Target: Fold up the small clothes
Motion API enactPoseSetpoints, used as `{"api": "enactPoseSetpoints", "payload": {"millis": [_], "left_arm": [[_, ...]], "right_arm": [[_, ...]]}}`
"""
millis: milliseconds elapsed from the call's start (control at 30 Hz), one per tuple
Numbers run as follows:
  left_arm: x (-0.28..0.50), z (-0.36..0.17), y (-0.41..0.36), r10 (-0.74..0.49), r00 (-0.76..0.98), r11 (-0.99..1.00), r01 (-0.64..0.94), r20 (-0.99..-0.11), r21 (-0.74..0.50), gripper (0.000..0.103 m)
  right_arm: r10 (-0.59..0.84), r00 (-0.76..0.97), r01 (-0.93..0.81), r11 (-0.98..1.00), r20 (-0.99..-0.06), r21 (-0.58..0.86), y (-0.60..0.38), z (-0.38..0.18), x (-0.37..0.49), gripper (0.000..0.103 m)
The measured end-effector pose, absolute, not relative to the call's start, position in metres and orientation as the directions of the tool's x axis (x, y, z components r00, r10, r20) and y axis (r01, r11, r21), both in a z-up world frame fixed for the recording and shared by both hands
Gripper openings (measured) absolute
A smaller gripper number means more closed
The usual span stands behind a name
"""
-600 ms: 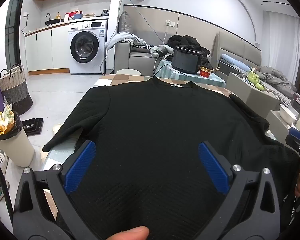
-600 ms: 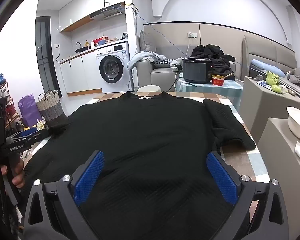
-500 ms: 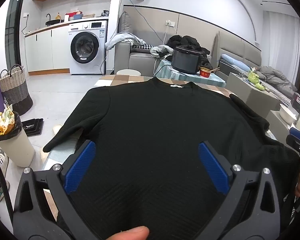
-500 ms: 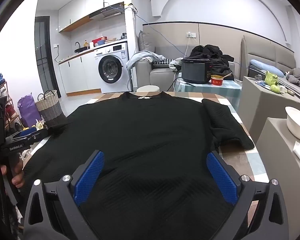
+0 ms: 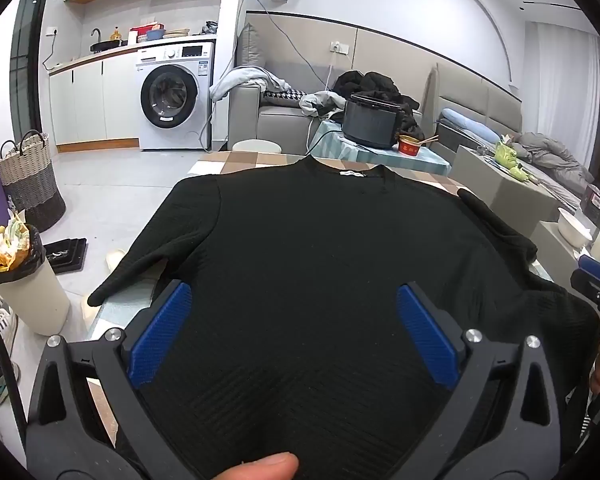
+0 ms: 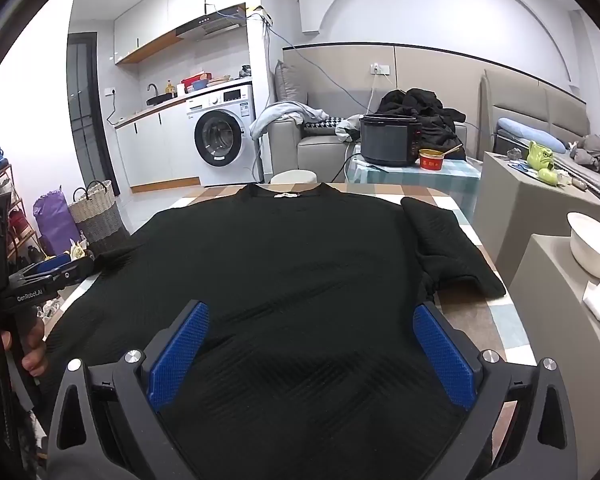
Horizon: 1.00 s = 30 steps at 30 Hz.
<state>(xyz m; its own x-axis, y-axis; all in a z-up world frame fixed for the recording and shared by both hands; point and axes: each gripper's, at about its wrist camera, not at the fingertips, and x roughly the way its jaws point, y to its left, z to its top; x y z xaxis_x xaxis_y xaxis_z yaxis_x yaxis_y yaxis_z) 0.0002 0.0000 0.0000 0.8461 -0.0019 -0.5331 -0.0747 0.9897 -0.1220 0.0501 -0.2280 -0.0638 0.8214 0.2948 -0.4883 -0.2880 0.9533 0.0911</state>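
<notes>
A black knit sweater lies spread flat on the checked table, collar at the far end. One sleeve hangs off the table's left edge; the other sleeve lies on the table at the right. My left gripper hovers wide open over the near left part of the hem, blue pads apart, nothing between them. My right gripper stands wide open over the near right part of the hem, nothing gripped. Each gripper shows at the edge of the other's view.
A white bin with rubbish and a woven basket stand on the floor at the left. Beyond the table are a small table with a black cooker and a red bowl, a sofa and a washing machine. A white bowl sits on a block at the right.
</notes>
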Motion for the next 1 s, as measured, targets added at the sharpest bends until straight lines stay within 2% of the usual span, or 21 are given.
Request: {"api": "enactPoseSetpoints", "payload": {"millis": [1000], "left_arm": [[-0.0055, 0.0071, 0.004, 0.01, 0.855, 0.989, -0.085, -0.518, -0.121, 0.102]], "right_arm": [[0.283, 0.829, -0.279, 0.957, -0.482, 0.082, -0.2222, -0.0533, 0.0479, 0.103]]}}
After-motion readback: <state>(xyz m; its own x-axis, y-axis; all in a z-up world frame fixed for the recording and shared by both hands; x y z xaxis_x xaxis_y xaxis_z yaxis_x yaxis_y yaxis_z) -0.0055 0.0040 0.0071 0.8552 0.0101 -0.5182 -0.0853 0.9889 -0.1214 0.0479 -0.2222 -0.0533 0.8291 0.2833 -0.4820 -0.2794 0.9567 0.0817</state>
